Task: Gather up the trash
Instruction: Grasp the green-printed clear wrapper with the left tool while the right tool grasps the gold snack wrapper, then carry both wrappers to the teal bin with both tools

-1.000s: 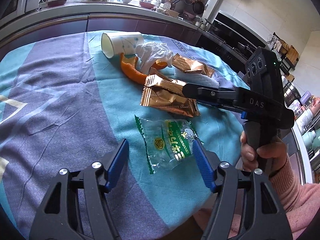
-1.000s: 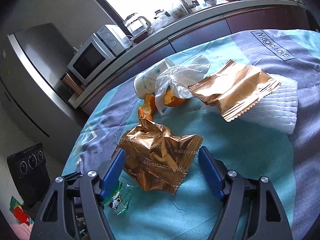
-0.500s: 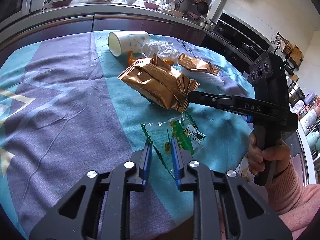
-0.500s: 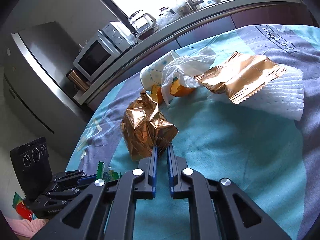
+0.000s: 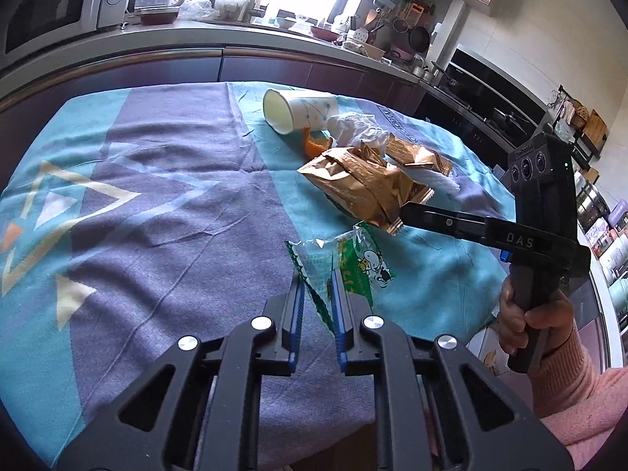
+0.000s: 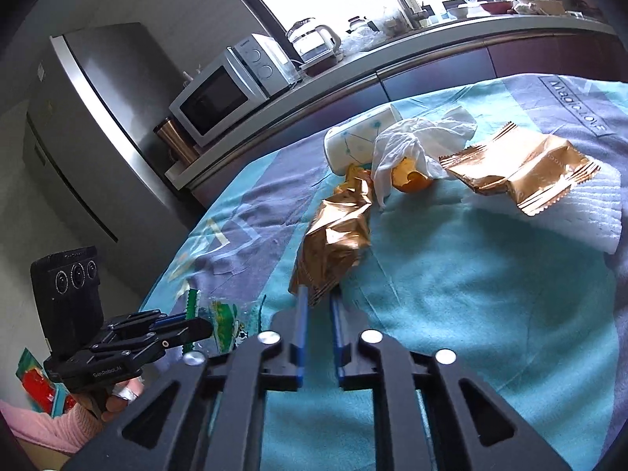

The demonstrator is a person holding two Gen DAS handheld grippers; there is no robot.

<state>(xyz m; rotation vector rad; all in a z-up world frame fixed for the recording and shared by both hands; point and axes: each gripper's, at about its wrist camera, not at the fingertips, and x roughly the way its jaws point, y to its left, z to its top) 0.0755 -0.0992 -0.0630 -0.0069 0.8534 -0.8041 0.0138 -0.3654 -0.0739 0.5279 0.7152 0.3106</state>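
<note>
My left gripper [image 5: 315,278] has a green-and-clear snack wrapper [image 5: 361,263] between its blue pads. Its jaws are closing and the wrapper stands up off the cloth. My right gripper [image 6: 318,292] grips the near end of a crumpled gold wrapper [image 6: 337,235], which hangs above the table. These jaws are opening, with the wrapper filling the gap. In the left wrist view the right gripper [image 5: 404,212] holds that gold wrapper [image 5: 361,184] aloft. Beyond lie a tipped paper cup [image 5: 298,112], a white tissue [image 6: 416,137], orange peel [image 6: 412,178] and a second gold wrapper [image 6: 522,172].
A blue and purple cloth [image 5: 157,216] covers the table. A white ribbed napkin [image 6: 588,212] lies under the second gold wrapper. A counter behind carries a microwave [image 6: 223,90] and a kettle [image 6: 314,43]; a fridge [image 6: 78,137] stands at the left. A hand [image 5: 526,314] grips the right handle.
Both grippers went from open to shut on their wrappers and raised them off the cloth. The right jaws stand slightly wider than half a second ago.
</note>
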